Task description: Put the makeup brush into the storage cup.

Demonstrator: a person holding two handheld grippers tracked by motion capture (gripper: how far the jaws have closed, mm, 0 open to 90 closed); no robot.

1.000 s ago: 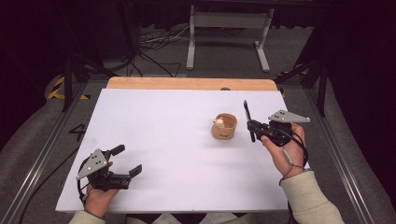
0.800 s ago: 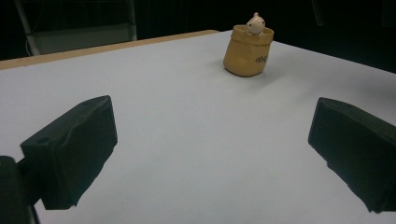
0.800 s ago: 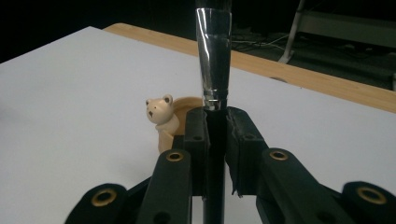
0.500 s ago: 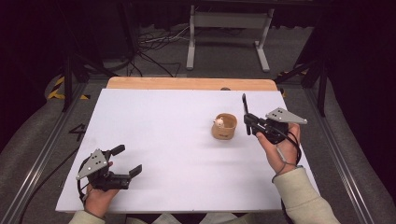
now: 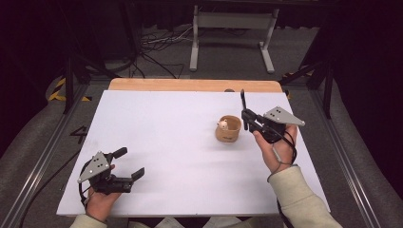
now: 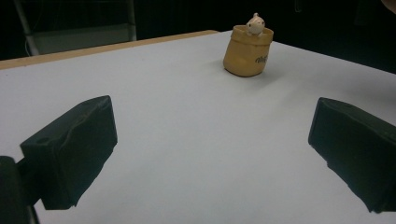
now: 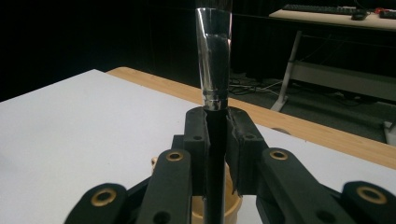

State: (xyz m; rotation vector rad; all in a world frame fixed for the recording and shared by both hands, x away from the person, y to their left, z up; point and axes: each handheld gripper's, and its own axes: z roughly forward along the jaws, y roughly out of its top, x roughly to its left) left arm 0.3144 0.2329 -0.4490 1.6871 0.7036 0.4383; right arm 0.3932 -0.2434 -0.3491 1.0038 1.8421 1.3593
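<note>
A small tan pot stands on the white table top, right of the middle, with a pale little figure poking out of it. Just right of the pot, my right gripper is shut on a black brush held upright, and the silver ferrule rises above the jaws. The pot's rim shows directly below my right gripper. My left gripper rests open near the front left corner with nothing in it. Seen from my left gripper, the pot stands far ahead.
A bare wooden strip runs along the table's far edge. Beyond it a metal stand and cables are on the floor. Metal rails flank the table on both sides.
My right gripper has carried the brush a little farther away and to the left, closer to the pot. The left gripper has stayed in place.
</note>
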